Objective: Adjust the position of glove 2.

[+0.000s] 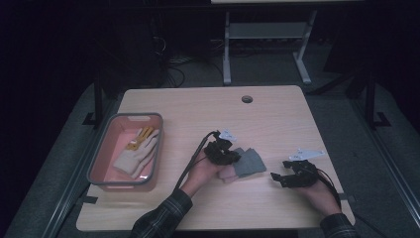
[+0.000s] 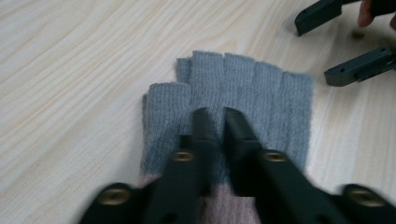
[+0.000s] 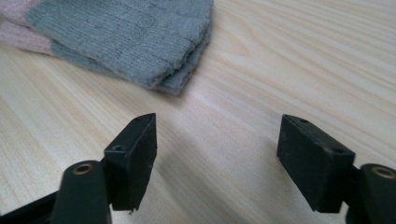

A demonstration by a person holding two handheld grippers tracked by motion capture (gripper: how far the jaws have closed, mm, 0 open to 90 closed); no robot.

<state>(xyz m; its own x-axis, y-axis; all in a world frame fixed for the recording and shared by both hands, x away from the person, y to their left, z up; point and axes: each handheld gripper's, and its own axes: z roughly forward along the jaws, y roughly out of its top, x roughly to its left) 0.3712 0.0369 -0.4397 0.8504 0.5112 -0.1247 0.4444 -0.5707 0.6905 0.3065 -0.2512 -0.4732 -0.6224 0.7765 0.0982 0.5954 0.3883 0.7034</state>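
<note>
Left tool, jaws slightly parted, directly over the flat grey glove, nothing pinched.

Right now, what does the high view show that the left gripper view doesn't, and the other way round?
High view alone: a pink bin holding a cream glove, and a round hole near the table's far edge. Left gripper view alone: the grey glove's separate knitted fingers, with the left tongs slightly parted over it. Both: that grey glove with a pink cuff, the wooden table and the open right tongs.
</note>
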